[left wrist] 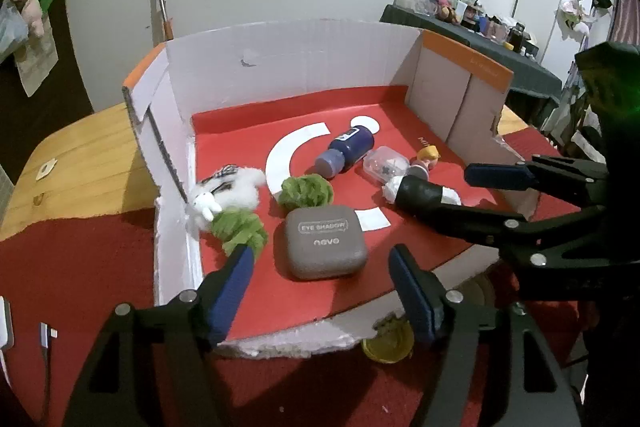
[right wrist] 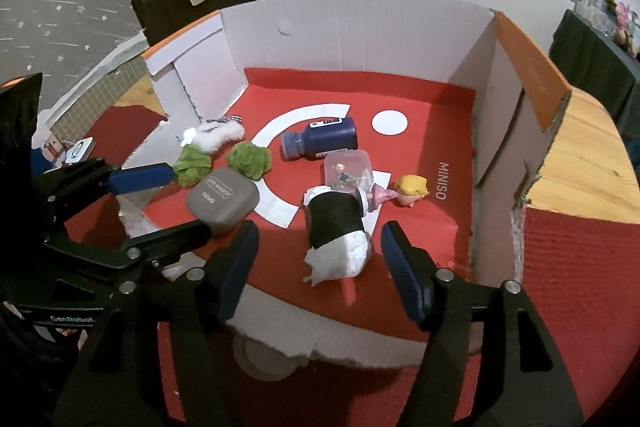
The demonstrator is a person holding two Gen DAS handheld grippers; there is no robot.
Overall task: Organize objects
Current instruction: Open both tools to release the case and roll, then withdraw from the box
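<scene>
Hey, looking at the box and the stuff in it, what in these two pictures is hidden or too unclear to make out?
- Gold round thing in front of the box: left wrist view, partly behind the left gripper's fingers; what it is cannot be told.
- Clear case contents: right wrist view, too small to identify.
- Doll: body partly behind the black-and-white roll.
- Blue bottle label: too small to read.
- Pale round thing below the box edge: cut off by the cardboard and right gripper.

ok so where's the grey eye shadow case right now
The grey eye shadow case lies on the red floor of the cardboard box, near its front edge, just in front of the green pompom in the left wrist view.
</scene>
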